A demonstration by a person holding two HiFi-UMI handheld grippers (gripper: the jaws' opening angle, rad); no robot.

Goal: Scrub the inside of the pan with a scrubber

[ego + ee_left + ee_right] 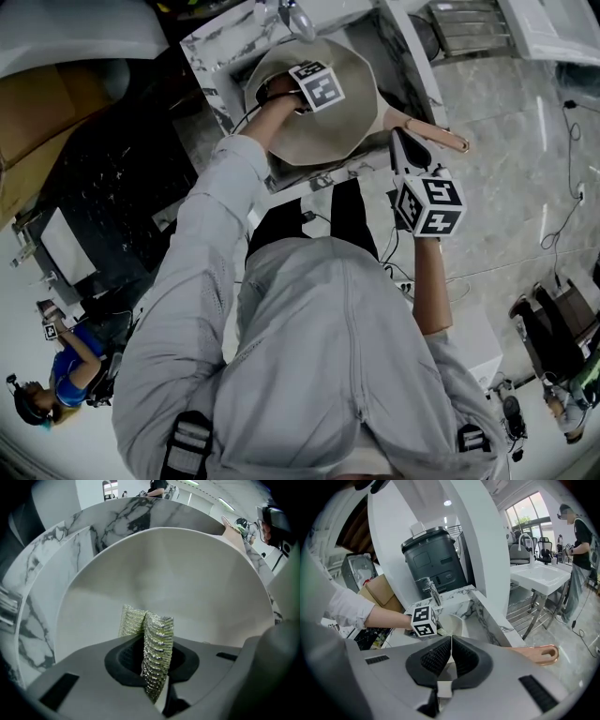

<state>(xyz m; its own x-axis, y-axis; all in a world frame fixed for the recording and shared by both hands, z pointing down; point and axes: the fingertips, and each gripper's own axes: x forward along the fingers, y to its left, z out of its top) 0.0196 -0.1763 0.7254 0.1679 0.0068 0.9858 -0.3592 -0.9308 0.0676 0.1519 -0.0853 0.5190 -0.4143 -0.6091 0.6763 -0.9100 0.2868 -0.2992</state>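
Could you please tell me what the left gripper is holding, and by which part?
The left gripper holds the scrubber by its near end, pinched between the fingers. The rest sticks out into the pan.

Bright, even indoor light; heavy fisheye warp, dark vignetted corners
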